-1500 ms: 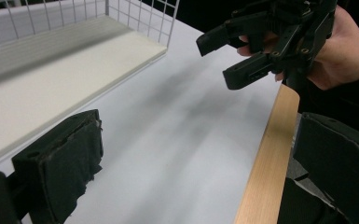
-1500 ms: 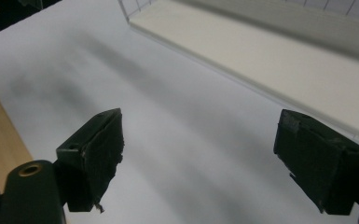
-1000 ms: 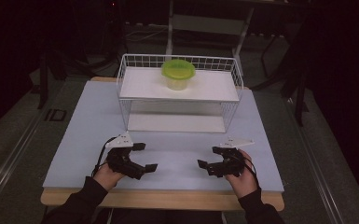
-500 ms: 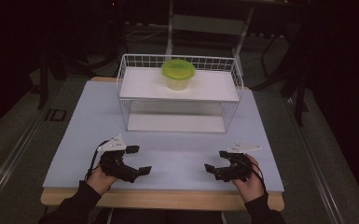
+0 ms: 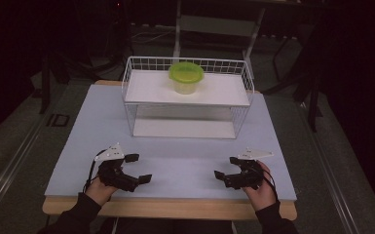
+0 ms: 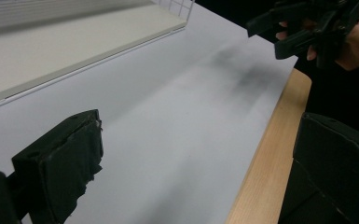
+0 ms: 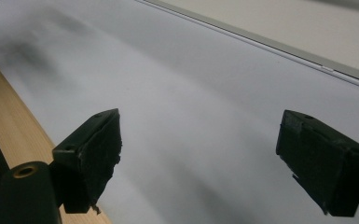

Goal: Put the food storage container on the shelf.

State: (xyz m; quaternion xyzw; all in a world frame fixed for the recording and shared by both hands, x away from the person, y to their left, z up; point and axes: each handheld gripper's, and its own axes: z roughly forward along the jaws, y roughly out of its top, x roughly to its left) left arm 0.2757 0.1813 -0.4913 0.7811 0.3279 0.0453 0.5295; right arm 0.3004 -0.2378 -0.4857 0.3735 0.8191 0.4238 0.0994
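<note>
Pale mat [image 5: 175, 146] covers the table, its wooden front edge [image 5: 175, 208] bare. Both claws gape wide and hold nothing: left gripper [image 5: 139, 168] and right gripper [image 5: 227, 167] sit near that edge, well apart, open mat between them. Behind, a green-lidded tub [image 5: 186, 77] stands on the wire rack [image 5: 187, 97].

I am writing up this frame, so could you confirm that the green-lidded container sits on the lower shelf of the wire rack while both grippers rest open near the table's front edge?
Not quite: the green-lidded container sits on the top shelf of the wire rack, as the high view shows. The rest holds: the left gripper and right gripper are both open near the front edge.
</note>
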